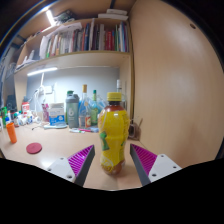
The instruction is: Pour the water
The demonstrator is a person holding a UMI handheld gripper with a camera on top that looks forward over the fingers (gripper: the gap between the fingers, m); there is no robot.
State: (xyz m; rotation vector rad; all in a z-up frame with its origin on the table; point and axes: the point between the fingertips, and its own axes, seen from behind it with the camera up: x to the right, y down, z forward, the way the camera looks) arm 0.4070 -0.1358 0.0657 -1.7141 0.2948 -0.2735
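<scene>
Gripper (114,163) condition: fingers spread apart, nothing clamped. Left pad (82,161) and right pad (143,159) flank the lower part of a bottle (113,136), with what looks like a narrow strip of table visible at either side of it. The bottle stands on its own base; no contact from either pad can be confirmed.

Bottle: clear plastic, yellow liquid nearly to the neck, yellow cap (115,97), green label across the middle. Long axis is vertical, upright with no visible tilt. It sits dead ahead of the tool, centred between the fingers, base roughly level with the fingertips.

Table (50,150): pale wood-tone surface. A small red lid-like disc (34,148) lies well to the left of the bottle. No cup or other receiving vessel can be identified near the bottle.

Background: a row of bottles and containers (78,108) stands at the back of the table against the wall, well beyond the bottle. A shelf of books (85,40) runs above them. Small items at the far left are too small to name.

Judgement: the step in hand is the grasp, before any pouring. The bottle being square to the tool and centred, closing the fingers on its body is probably all the next move requires. The cap appears still on, which would block a pour.
</scene>
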